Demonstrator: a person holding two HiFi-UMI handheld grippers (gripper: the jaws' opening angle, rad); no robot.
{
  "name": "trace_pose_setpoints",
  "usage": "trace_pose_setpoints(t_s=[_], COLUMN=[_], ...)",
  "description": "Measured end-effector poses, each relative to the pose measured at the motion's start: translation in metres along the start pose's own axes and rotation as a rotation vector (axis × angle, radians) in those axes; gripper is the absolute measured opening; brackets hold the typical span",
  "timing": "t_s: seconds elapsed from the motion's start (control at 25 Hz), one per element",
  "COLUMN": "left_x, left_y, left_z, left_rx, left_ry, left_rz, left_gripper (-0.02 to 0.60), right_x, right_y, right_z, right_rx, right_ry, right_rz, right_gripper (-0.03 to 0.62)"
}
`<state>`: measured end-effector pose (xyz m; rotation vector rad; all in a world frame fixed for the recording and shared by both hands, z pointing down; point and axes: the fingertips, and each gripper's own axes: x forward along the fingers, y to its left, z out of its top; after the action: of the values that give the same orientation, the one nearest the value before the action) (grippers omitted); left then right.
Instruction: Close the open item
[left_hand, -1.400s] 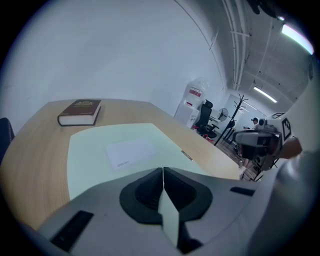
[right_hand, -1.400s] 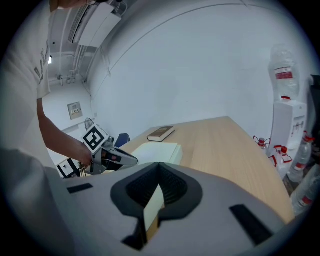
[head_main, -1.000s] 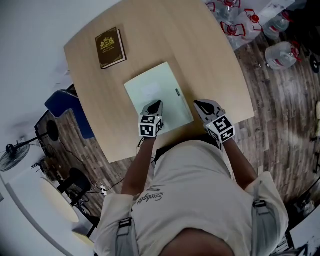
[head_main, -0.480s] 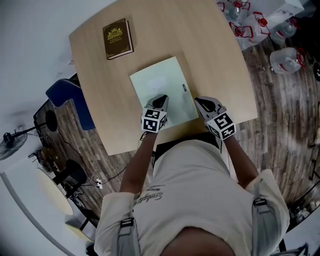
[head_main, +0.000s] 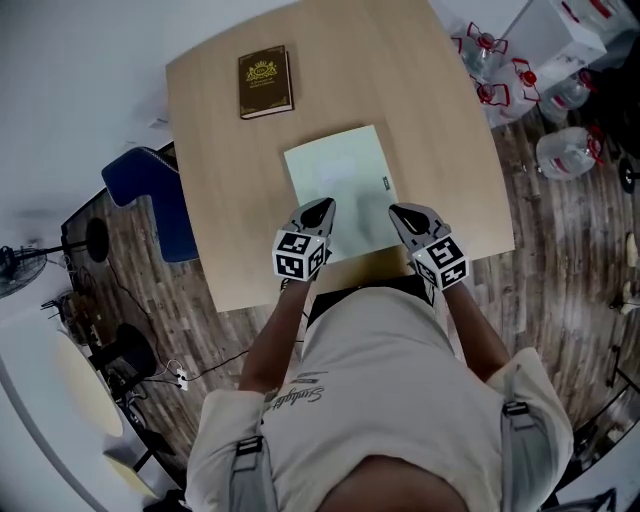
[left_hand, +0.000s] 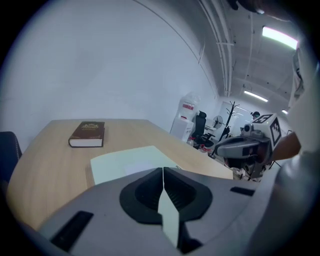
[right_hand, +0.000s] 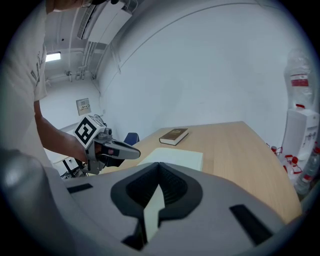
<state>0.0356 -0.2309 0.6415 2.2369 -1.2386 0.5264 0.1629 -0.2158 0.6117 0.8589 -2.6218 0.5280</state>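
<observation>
A pale green folder (head_main: 338, 185) lies flat and closed on the wooden table (head_main: 220, 180), also seen as the folder (left_hand: 125, 161) and the folder (right_hand: 177, 159). A brown book (head_main: 265, 82) lies closed at the far left. My left gripper (head_main: 321, 206) hovers shut over the folder's near left part and holds nothing. My right gripper (head_main: 398, 212) is shut at the folder's near right edge, also with nothing in it. In each gripper view the jaws meet in a line: left gripper (left_hand: 163, 171), right gripper (right_hand: 159, 166).
A blue chair (head_main: 160, 205) stands left of the table. Several water bottles (head_main: 560, 150) sit on the wood floor at the right. A fan and stands (head_main: 20, 265) are on the far left. The table's near edge is against the person's body.
The head view has shifted, so the table sits further right in the picture. Both grippers stay shut by the folder's near edge; the folder and book have not moved.
</observation>
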Motion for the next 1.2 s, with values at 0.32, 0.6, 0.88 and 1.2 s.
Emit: trace_pose_setpoints(t_s=[0.32, 0.6, 0.88, 1.2], left_x=[-0.063, -0.128, -0.181, -0.227], left_y=[0.007, -0.001, -0.004, 0.004], left_z=[0.032, 0.094, 0.145, 0.182], left_rx=[-0.012, 0.081, 0.137, 0.221], left_ry=[-0.163, -0.352, -0.505, -0.584], left_rz=[0.012, 0.039, 0.071, 0.128], left_gripper=[0.017, 0.017, 0.017, 0.017], right_x=[0.002, -0.011, -0.02, -0.03], right_y=[0.021, 0.052, 0.078, 0.104], right_z=[0.044, 0.131, 0.187, 0.234], right_rx=[-0.043, -0.156, -0.374, -0.345], right_ry=[-0.053, -0.166, -0.242, -0.35], right_rz=[-0.011, 0.01, -0.021, 0.029], right_gripper=[-0.011, -0.011, -0.011, -0.011])
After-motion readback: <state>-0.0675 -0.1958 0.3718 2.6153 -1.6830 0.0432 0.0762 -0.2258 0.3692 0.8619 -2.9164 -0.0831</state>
